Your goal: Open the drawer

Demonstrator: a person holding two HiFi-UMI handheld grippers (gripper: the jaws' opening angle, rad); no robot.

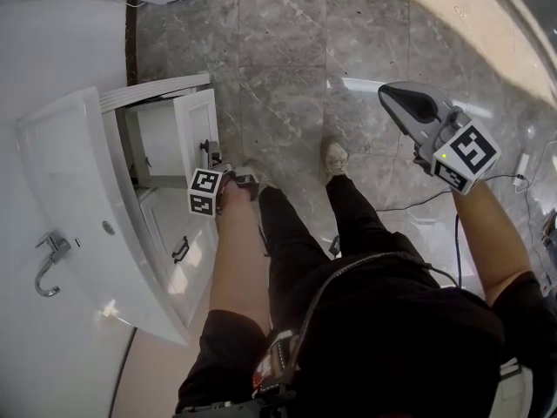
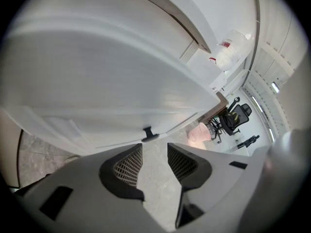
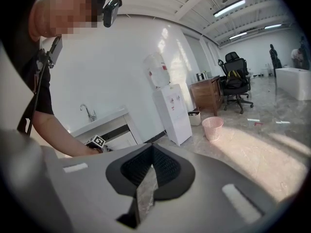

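Left jaws on my left gripper (image 2: 154,152) stand released, with only grey floor (image 2: 156,188) between them. The black handle (image 2: 150,133) sits just beyond the tips, untouched. It belongs to the upper drawer (image 1: 165,133), already pulled out of the white vanity (image 1: 70,172); the lower drawer (image 1: 165,225) is shut. My right gripper (image 3: 151,152) is clenched on nothing, held high and well apart.

The risk, as I judge it: a careless swing of my left gripper could knock the front back in, or a further tug could drag the drawer off its runners.

I count two grippers, two drawers, two black handles and one faucet (image 1: 48,259).
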